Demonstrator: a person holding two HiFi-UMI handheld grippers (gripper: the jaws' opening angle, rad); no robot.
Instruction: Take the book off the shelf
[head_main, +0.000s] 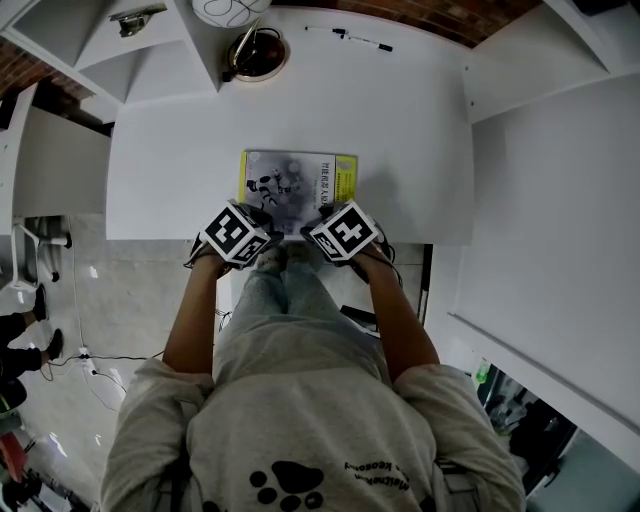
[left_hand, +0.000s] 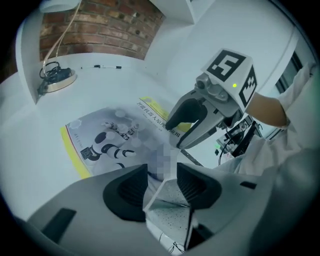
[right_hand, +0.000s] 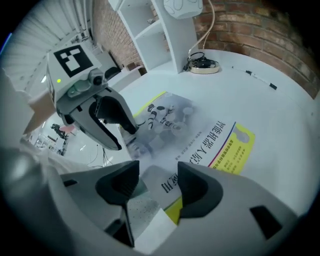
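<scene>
Table: a white table (head_main: 400, 130) fills the upper half of the head view. Its near edge runs just under the two grippers.
Room: a white shelf (head_main: 130, 50) stands at 11 o'clock. A brick wall (left_hand: 110, 25) runs behind the table at 12 o'clock, and pale floor (head_main: 120, 300) shows at 8 o'clock.
Small things: a coiled cable (head_main: 255, 45) sits on a round dish at 12 o'clock, beside the foot of the shelf. A pen (head_main: 362, 41) lies at 1 o'clock, well apart from the book.
Book: the book (head_main: 298, 180) lies flat on the table with its cover up, off the shelf. It sits at the middle of the table's near edge, with its yellow strip toward 3 o'clock.
Arms: the left forearm (head_main: 190, 320) and right forearm (head_main: 400, 320) reach from 6 o'clock toward 12 o'clock and draw together. The marker cubes sit side by side at the book's near edge, and both grippers tilt steeply down.
Left gripper: the left gripper (left_hand: 161, 179) is at the book's 7 o'clock part. Its jaws are apart and released; the book's edge shows in the gap, but the pads do not press on it.
Right gripper: the right gripper (right_hand: 156, 180) is at the book's 5 o'clock part. Its jaws are also apart and released; the printed cover runs into the gap and is not clamped.
</scene>
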